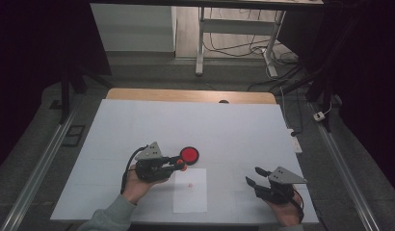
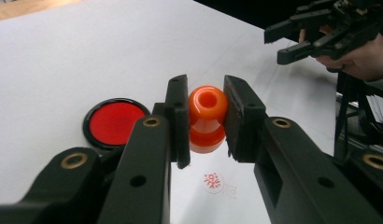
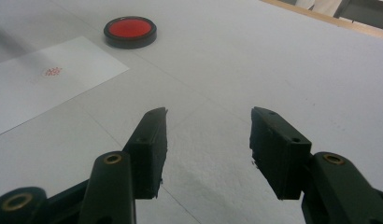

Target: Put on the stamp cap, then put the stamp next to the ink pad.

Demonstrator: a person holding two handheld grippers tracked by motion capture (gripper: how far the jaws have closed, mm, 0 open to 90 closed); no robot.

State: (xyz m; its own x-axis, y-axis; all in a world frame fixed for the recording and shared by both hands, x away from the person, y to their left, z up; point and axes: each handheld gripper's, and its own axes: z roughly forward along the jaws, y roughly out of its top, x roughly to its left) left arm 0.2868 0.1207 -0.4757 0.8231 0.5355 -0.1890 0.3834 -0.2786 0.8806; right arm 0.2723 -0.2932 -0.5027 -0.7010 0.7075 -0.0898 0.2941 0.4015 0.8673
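My left gripper (image 2: pixel 206 122) is shut on an orange stamp (image 2: pixel 207 116) with a rounded knob top, held above the white paper sheet (image 1: pixel 190 190). In the high view the left gripper (image 1: pixel 180 164) sits at the sheet's top left corner, with the orange stamp (image 1: pixel 180 164) at its tips. A small red stamped mark (image 2: pixel 212 180) shows on the paper below the stamp. A round red ink pad (image 1: pixel 190 154) in a black case lies just beyond the sheet. My right gripper (image 1: pixel 254 176) stands open over the white table at the right, with nothing between its fingers (image 3: pixel 151 149).
The white table top (image 1: pixel 234 130) has a wooden far edge (image 1: pixel 190 95). A white power strip (image 1: pixel 296 143) lies at the table's right edge. Metal rails run along both sides on the floor.
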